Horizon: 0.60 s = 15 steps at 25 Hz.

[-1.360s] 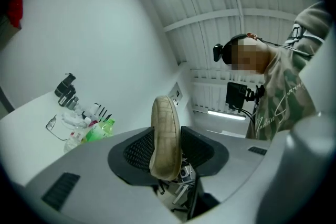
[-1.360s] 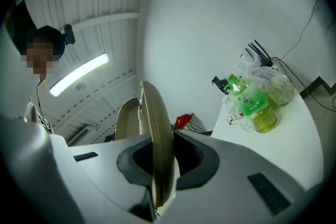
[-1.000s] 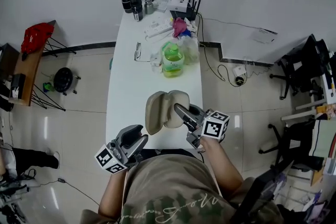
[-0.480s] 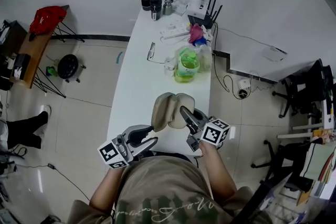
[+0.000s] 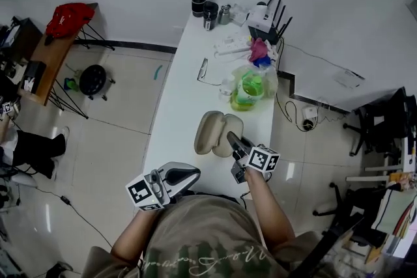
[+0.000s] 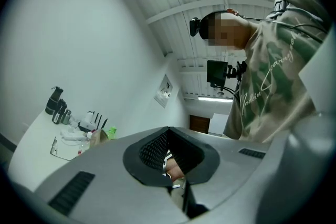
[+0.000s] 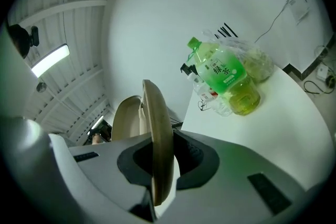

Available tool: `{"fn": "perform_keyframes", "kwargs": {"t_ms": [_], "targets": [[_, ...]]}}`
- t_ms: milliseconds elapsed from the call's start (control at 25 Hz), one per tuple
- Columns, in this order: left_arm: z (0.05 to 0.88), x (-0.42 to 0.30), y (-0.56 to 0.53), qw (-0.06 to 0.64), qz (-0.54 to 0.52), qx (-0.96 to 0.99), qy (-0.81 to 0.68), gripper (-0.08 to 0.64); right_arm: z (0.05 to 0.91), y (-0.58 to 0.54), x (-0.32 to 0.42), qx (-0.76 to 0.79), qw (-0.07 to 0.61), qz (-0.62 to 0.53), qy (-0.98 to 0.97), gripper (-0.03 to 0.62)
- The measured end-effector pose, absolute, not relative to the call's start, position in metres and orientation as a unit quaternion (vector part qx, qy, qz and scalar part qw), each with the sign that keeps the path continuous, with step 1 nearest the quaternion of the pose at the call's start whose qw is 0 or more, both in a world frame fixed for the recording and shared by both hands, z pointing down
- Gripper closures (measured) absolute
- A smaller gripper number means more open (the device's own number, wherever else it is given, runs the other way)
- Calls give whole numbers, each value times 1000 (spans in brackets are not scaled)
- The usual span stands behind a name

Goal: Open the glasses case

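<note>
at the tabletop's (image 5: 179, 107) near end the glasses case (image 5: 210, 132) gapes open, right tool (image 5: 232, 139) clamped on one shell, left tool (image 5: 187, 173) just clenched empty; letting go seems next.

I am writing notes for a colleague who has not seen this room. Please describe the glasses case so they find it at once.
Find the long white table running away from the person. Over its near end is the beige glasses case, open in two rounded halves, one held in the right gripper. Unlike the green bottle farther up, it is a plain tan shell.
</note>
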<state>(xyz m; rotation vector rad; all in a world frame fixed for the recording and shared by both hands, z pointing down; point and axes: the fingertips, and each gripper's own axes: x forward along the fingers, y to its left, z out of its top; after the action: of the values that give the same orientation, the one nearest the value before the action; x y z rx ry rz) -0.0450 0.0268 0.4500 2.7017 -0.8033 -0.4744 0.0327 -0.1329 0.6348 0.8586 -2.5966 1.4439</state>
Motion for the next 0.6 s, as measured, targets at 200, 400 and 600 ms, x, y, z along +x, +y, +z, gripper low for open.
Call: {"fn": "perform_keyframes", "kwargs": {"t_ms": [200,400,600], "targets": [[449,-56,27,151,-161,941,-257,552,685,-145,25,279,80,481,-827,548],[447,-64,27,151,-170,942,-246,552,725,-156,32,303,91,527,-789,548],[442,-78,13,153,-179,941,-242,552,748,-176,31,322,97,546,-767,548]]}}
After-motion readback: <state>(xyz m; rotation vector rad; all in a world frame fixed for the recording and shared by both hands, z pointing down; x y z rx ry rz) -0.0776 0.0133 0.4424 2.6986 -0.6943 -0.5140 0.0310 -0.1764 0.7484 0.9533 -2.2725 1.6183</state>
